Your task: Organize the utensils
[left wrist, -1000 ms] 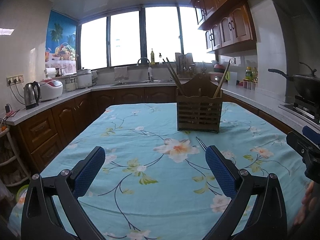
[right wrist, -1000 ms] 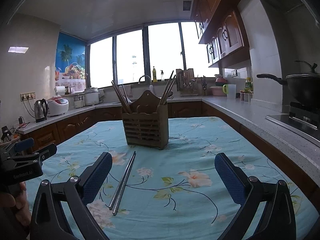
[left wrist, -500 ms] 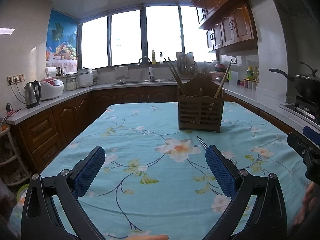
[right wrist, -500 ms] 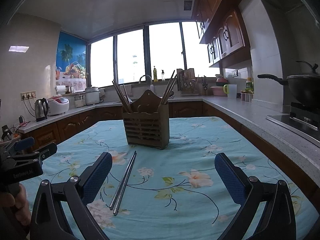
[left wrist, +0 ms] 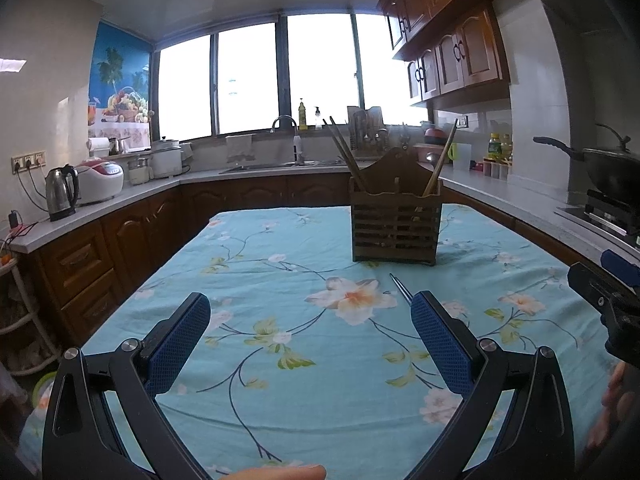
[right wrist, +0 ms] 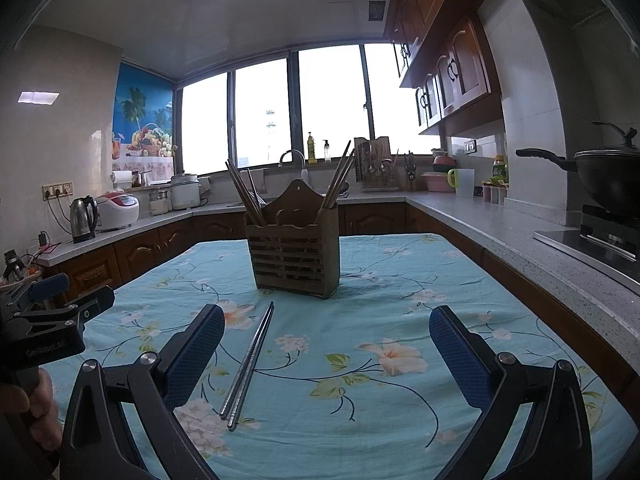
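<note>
A wooden slatted utensil holder [right wrist: 296,256] stands on the table with chopsticks leaning out of both ends; it shows too in the left wrist view as the holder [left wrist: 396,226]. A pair of metal chopsticks [right wrist: 250,362] lies flat on the cloth in front of it, just inside my right gripper's left finger. My right gripper [right wrist: 326,334] is open and holds nothing. Only the tips of the chopsticks [left wrist: 400,288] show in the left wrist view, beside the right finger. My left gripper [left wrist: 310,328] is open and empty, low over the cloth.
The table wears a turquoise floral cloth [right wrist: 380,320]. Counters wrap around it, with a kettle [left wrist: 61,192] and rice cooker [left wrist: 100,176] at left, a sink [left wrist: 286,164] at the back, and a wok [right wrist: 600,176] on the stove at right. A fingertip [left wrist: 276,472] shows at the bottom edge.
Both grippers stay open and nearly still. A fingertip has come into the bottom edge of the left wrist view.
</note>
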A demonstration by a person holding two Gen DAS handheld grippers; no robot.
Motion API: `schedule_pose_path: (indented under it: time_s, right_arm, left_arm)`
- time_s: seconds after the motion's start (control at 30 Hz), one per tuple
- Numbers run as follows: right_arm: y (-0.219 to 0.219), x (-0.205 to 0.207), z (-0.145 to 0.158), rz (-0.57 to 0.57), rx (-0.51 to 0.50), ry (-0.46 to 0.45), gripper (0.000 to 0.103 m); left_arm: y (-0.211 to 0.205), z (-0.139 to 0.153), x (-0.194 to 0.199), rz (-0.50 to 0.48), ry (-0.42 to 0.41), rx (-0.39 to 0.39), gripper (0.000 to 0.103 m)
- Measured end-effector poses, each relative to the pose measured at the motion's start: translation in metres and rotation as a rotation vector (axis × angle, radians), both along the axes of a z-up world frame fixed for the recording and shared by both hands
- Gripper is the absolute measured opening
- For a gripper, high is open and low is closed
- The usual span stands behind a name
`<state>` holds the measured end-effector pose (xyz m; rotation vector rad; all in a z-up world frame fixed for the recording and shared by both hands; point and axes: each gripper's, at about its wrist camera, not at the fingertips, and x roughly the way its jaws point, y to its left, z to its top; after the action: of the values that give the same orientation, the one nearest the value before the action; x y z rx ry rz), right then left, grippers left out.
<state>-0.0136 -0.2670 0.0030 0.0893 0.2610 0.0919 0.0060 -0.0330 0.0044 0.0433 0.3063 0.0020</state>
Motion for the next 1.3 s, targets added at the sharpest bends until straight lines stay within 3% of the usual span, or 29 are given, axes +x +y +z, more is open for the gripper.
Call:
schedule_pose_path:
  time_s: [1.3]
  right_arm:
    - [-0.0004,0.0029,-0.001,0.005,0.005,0.002,0.103]
  left_arm:
    - [-0.0004,-0.0008,-0.0043,-0.017,0.0,0.004,0.103]
